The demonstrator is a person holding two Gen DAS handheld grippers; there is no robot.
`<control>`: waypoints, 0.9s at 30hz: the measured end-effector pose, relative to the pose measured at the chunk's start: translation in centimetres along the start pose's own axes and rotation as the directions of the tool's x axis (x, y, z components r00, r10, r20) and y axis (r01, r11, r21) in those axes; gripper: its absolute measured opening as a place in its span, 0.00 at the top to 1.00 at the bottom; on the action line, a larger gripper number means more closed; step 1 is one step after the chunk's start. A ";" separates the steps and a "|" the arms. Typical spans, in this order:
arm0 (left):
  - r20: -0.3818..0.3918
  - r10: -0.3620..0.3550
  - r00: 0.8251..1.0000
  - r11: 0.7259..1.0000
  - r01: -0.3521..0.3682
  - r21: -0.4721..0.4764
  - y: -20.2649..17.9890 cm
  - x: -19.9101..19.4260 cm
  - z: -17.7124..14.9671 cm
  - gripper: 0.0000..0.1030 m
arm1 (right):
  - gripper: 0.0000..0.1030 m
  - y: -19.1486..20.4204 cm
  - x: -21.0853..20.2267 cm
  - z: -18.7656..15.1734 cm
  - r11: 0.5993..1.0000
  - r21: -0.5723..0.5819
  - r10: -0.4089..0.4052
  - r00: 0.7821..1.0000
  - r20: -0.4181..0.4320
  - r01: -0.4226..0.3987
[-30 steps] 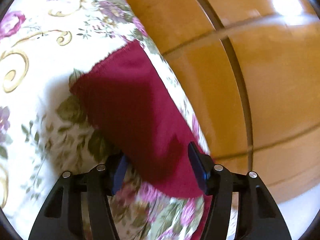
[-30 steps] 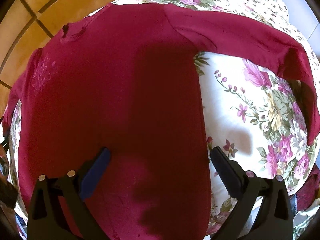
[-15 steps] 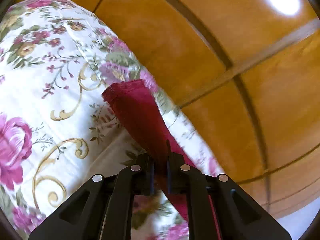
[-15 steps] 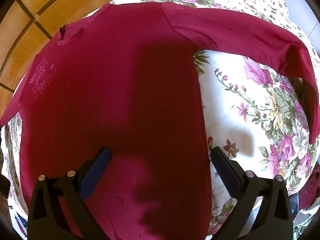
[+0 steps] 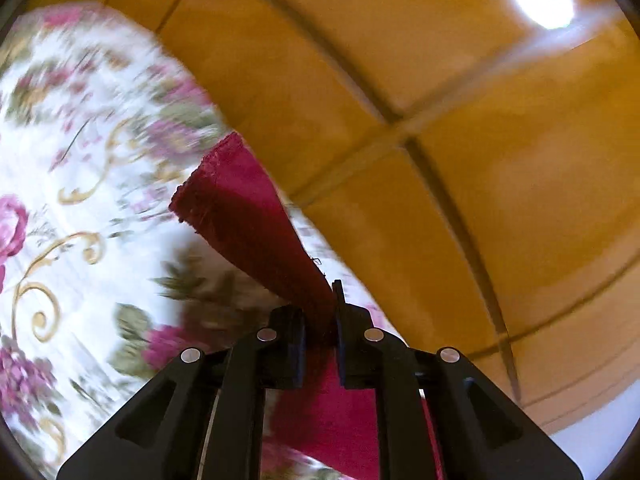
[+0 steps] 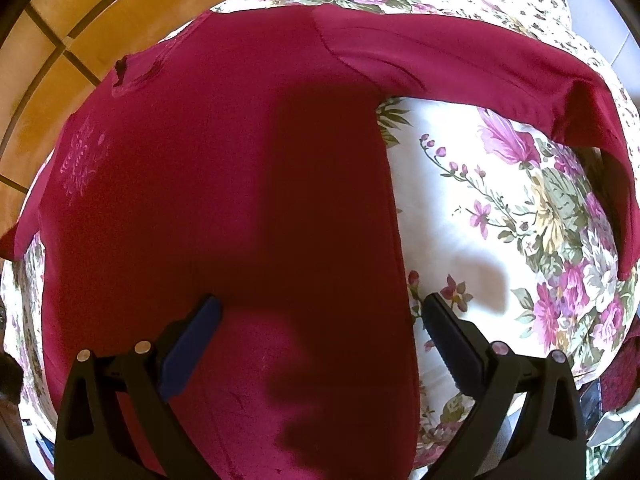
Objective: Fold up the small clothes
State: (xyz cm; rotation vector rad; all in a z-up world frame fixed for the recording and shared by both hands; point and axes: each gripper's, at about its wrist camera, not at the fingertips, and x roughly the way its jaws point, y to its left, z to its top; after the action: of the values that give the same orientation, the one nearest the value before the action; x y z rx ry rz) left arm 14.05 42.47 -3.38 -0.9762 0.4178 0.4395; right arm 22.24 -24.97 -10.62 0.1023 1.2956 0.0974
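Observation:
A dark red long-sleeved shirt [image 6: 224, 200] lies spread flat on a floral bedspread [image 6: 500, 232]. One sleeve [image 6: 460, 64] stretches out to the right across the bed. My right gripper [image 6: 320, 320] is open and empty, hovering over the shirt's lower body. My left gripper [image 5: 320, 324] is shut on the other sleeve [image 5: 248, 216] near its cuff and holds it lifted above the bedspread [image 5: 80, 200] at the bed's edge.
An orange tiled floor [image 5: 440, 120] lies beyond the bed's edge, also in the right wrist view [image 6: 72, 24]. Other cloth items [image 6: 612, 392] sit at the bed's lower right.
My left gripper closed on the sleeve near its cuff and lifted it off the bed. In the right wrist view the shirt's left side has shifted slightly. My right gripper stayed still.

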 end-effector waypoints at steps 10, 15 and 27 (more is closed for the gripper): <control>-0.109 -0.157 0.982 0.925 0.185 0.332 -14.3 -0.5 -8.6 0.91 | 0.02 -1.2 -0.8 0.2 0.998 0.054 0.009 1.000 0.003 -0.010; -0.218 -0.175 0.960 0.841 0.260 0.474 -20.4 0.2 -16.5 0.91 | 0.02 -1.6 -1.4 0.2 0.997 0.076 0.035 0.999 0.000 -0.035; -0.341 -0.119 0.933 0.675 0.328 0.661 -26.9 2.5 -30.3 0.91 | 0.02 -3.5 -3.1 0.7 0.993 0.099 0.063 0.998 0.019 -0.064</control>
State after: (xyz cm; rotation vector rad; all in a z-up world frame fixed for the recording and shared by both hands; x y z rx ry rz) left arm 26.20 3.76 -1.06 -0.3038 0.6452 -0.1103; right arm 22.14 -28.82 -7.88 0.2295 1.2815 0.0861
